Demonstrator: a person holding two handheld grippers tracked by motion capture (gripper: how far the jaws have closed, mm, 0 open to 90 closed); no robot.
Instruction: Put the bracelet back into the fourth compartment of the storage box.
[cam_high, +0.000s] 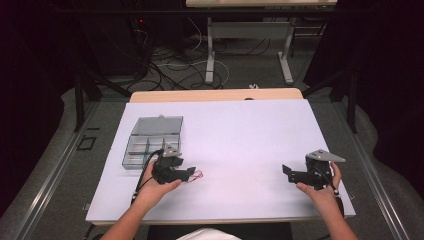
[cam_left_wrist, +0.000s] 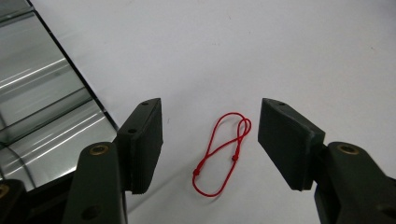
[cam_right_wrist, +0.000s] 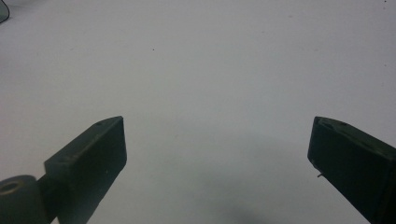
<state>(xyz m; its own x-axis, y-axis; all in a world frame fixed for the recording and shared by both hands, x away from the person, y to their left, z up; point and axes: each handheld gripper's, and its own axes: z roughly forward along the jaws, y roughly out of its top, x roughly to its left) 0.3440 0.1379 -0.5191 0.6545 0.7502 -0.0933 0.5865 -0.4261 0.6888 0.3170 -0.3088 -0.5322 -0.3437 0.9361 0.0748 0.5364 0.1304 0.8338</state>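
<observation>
Red string (cam_left_wrist: 223, 154), thin and tied into a small loop with two little knots, lies flat on the white table (cam_high: 240, 135). In the left gripper view it sits between the two black jaws of the left gripper (cam_left_wrist: 210, 140), and neither jaw touches it. Those jaws stand wide apart, so this gripper is open and holds nothing. From above, the left gripper (cam_high: 187, 173) sits at about 7 o'clock on the table, with the string (cam_high: 196, 175) just at its tip.

A clear plastic box (cam_high: 151, 142) with little compartments sits at about 9 o'clock, just beside the left gripper, with its lid open.

The right gripper (cam_high: 287, 172) is at about 4 o'clock, well apart from the string. In the right gripper view the right gripper (cam_right_wrist: 217, 149) has its jaws spread wide over bare white table.
</observation>
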